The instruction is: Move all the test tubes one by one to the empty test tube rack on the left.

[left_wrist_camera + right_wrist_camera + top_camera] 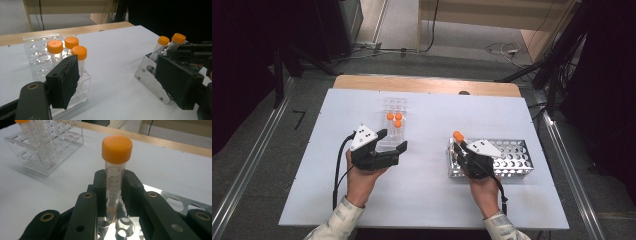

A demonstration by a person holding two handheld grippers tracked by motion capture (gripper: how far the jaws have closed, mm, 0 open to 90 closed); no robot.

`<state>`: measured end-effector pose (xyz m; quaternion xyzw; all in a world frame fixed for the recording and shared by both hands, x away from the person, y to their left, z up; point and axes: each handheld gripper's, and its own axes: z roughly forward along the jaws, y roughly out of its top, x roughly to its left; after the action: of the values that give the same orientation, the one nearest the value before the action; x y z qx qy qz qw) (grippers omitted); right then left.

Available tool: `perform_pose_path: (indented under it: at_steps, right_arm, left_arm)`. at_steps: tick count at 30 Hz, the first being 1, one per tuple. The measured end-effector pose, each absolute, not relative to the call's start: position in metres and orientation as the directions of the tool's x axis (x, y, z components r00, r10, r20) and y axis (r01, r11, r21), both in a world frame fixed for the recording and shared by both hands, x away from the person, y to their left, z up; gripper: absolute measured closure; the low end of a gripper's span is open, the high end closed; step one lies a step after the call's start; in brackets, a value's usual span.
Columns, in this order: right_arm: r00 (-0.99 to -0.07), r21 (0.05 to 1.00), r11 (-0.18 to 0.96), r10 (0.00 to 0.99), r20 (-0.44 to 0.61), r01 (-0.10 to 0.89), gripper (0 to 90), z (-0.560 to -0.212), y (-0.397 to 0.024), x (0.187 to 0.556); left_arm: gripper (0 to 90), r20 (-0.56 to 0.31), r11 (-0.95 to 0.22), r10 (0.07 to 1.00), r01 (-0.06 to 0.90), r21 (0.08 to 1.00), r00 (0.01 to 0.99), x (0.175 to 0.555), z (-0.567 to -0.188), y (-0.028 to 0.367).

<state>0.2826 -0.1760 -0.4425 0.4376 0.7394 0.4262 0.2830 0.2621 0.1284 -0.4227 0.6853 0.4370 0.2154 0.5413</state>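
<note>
My right gripper (pixel 460 145) (pixel 114 182) is shut on a clear tube with an orange cap (pixel 116 146) (pixel 178 38), which stands upright over a corner hole of the metal rack (pixel 513 161) (pixel 175 198). A second orange-capped tube (pixel 163 40) stands close beside it in the same rack. My left gripper (pixel 392 140) (pixel 122 85) is open wide, its left jaw against the near corner of the clear plastic rack (pixel 395 104) (pixel 37 50). That rack holds three orange-capped tubes (pixel 394 119) (pixel 55 47). Between the left jaws I see mostly bare table.
Both racks sit on a white sheet (pixel 427 190) over a wooden table, whose far edge (pixel 427 84) shows behind. The metal rack has many vacant holes to its right. Cables lie on the floor beyond the table.
</note>
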Motion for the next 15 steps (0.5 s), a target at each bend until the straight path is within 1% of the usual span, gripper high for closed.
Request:
perform_pose_path:
  at_steps: [15]
  right_arm:
    - [-0.475,0.919,0.195,0.880,-0.009,0.344,72.6,-0.409,-0.183,0.274]
  left_arm:
    - [19.7,-0.181,-0.031,0.832,0.369,0.929,0.525,0.262,-0.422,0.129]
